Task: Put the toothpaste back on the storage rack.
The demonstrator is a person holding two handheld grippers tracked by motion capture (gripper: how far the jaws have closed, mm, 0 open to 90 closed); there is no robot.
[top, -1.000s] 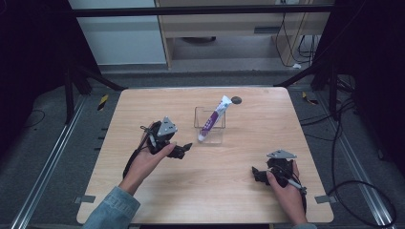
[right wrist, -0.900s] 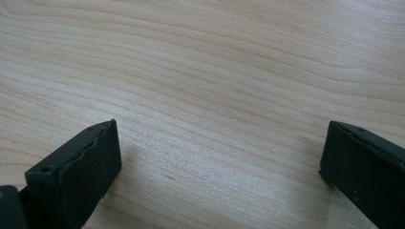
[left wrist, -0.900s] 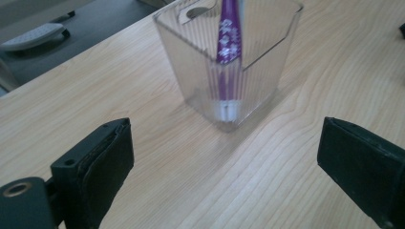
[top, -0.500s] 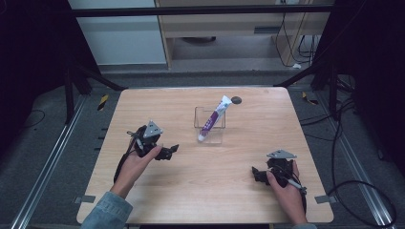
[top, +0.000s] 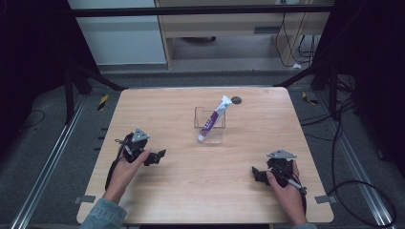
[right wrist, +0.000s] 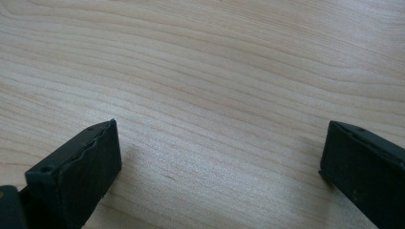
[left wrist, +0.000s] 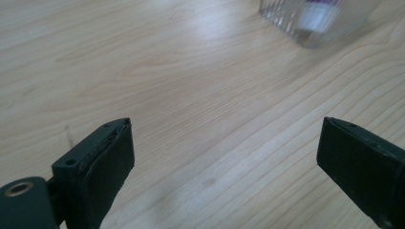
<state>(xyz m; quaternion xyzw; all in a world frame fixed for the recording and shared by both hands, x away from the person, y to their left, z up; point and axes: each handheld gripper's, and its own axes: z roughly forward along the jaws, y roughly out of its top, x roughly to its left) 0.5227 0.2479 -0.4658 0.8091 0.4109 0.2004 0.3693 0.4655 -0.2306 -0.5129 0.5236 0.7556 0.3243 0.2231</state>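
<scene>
A white and purple tube [top: 211, 121] leans in a clear square holder [top: 209, 135] at the middle of the wooden table [top: 191, 191]. The tube's top sticks out toward the far right. My left gripper [top: 159, 156] rests low on the table's left side, open, with nothing between its jaws. In the left gripper view the gripper [left wrist: 224, 157] points at bare wood, and the holder [left wrist: 315, 24] sits blurred at the top right. My right gripper [top: 257, 174] lies near the front right, open and empty. The right gripper view has its gripper [right wrist: 219, 162] over plain wood grain.
A small dark round spot [top: 236, 100] lies on the table just behind the tube's top. Dark metal frame rails run along both sides of the table. Cables trail on the floor to the right. A cabinet stands at the back.
My left gripper has drawn back from the holder toward the left and the table's front. The tube stays in the holder. The right gripper has not moved.
</scene>
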